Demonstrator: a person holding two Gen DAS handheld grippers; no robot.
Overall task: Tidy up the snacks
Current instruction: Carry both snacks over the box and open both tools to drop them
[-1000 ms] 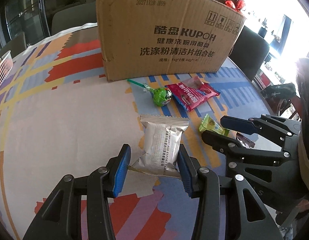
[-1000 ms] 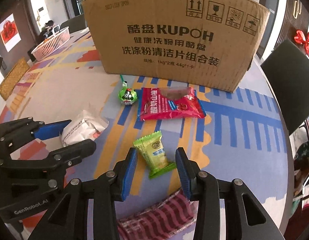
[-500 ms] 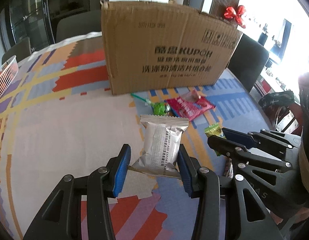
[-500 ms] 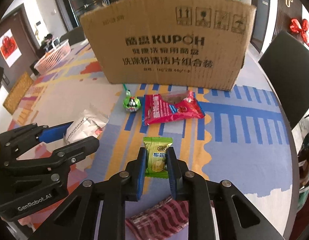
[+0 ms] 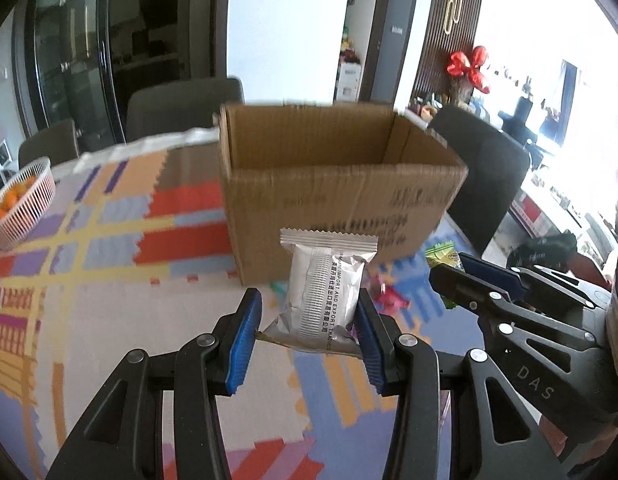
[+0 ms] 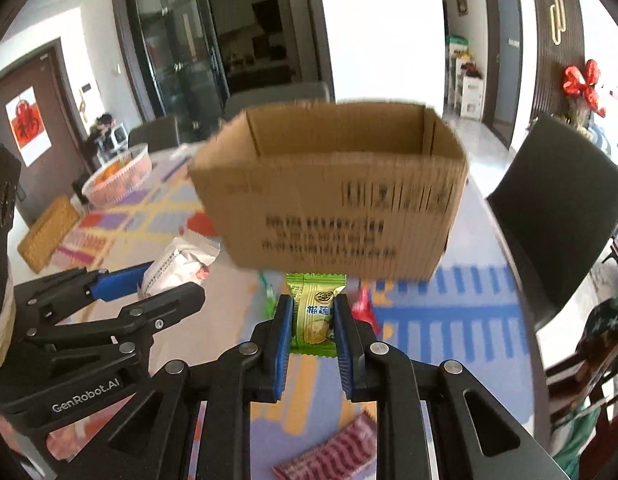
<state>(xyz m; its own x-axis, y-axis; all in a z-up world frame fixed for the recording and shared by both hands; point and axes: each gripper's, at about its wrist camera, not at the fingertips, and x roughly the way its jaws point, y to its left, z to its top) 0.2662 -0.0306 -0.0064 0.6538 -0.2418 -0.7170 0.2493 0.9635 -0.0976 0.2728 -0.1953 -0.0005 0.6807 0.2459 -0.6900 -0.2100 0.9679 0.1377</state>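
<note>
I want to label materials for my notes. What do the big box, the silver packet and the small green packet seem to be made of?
Cardboard box: brown corrugated cardboard, matte; fluted ribs show on its printed wall.
Silver snack packet, held in the left gripper: probably metallised plastic film; shiny, wrinkled, with crimped serrated end seals.
Green candy packet, held in the right gripper: likely glossy printed plastic film, with a zigzag-cut edge.

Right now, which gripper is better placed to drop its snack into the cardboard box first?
Slightly the right: the right gripper holds the green candy centred below the cardboard box; the left gripper holds the bulkier silver packet.
</note>
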